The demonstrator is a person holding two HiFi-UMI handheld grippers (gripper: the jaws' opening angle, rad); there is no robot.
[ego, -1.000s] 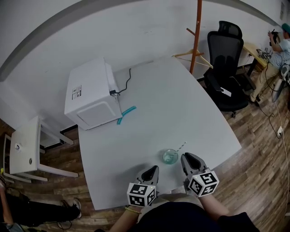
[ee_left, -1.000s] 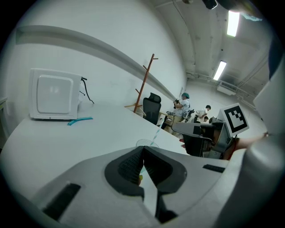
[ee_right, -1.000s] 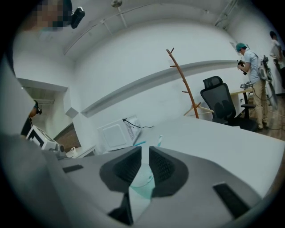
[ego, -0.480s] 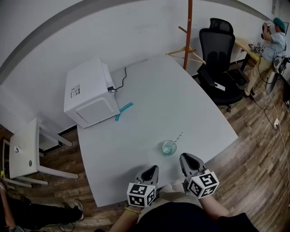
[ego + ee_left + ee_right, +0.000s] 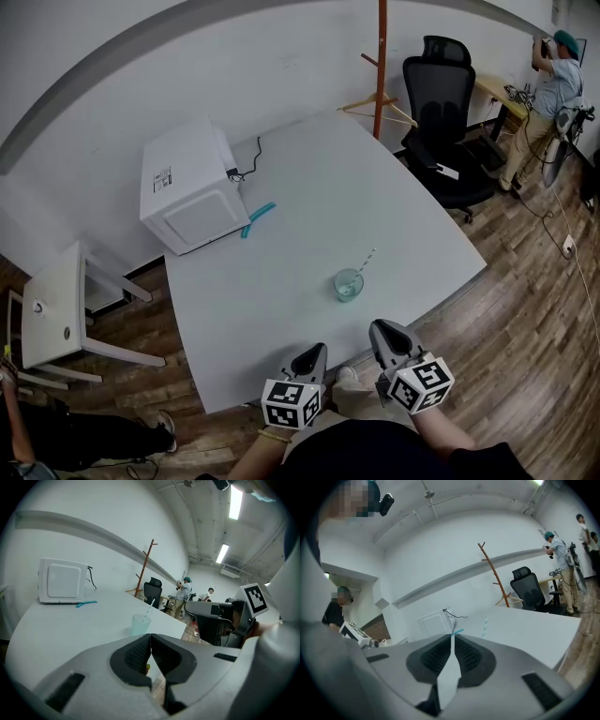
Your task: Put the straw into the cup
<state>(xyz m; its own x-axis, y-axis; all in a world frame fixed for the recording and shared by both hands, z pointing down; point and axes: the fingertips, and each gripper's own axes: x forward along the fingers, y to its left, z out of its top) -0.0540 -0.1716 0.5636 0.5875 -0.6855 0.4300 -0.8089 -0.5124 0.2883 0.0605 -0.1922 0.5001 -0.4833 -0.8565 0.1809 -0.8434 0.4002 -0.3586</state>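
Observation:
A clear, bluish cup [image 5: 348, 284] stands upright near the front edge of the white table [image 5: 309, 187], with a striped straw [image 5: 365, 260] leaning inside it. My left gripper [image 5: 320, 348] and right gripper [image 5: 379, 326] hover off the table's near edge, short of the cup and apart from it. In the left gripper view the cup [image 5: 140, 624] and straw [image 5: 149, 607] sit just beyond the left gripper [image 5: 150, 635], whose jaws are shut and empty. My right gripper [image 5: 452, 636] is shut on nothing; only the straw's top [image 5: 484, 626] shows over its jaw.
A white microwave [image 5: 192, 187] sits at the table's back left with a teal tool [image 5: 256, 218] beside it. Behind the table stand a wooden coat stand [image 5: 380, 66] and a black office chair [image 5: 445, 94]. A person [image 5: 553, 84] stands far right. A small white side table [image 5: 56, 309] is at the left.
Both grippers have drawn back from the cup, past the table's near edge. The cup with the straw now lies farther ahead of them and has stayed put.

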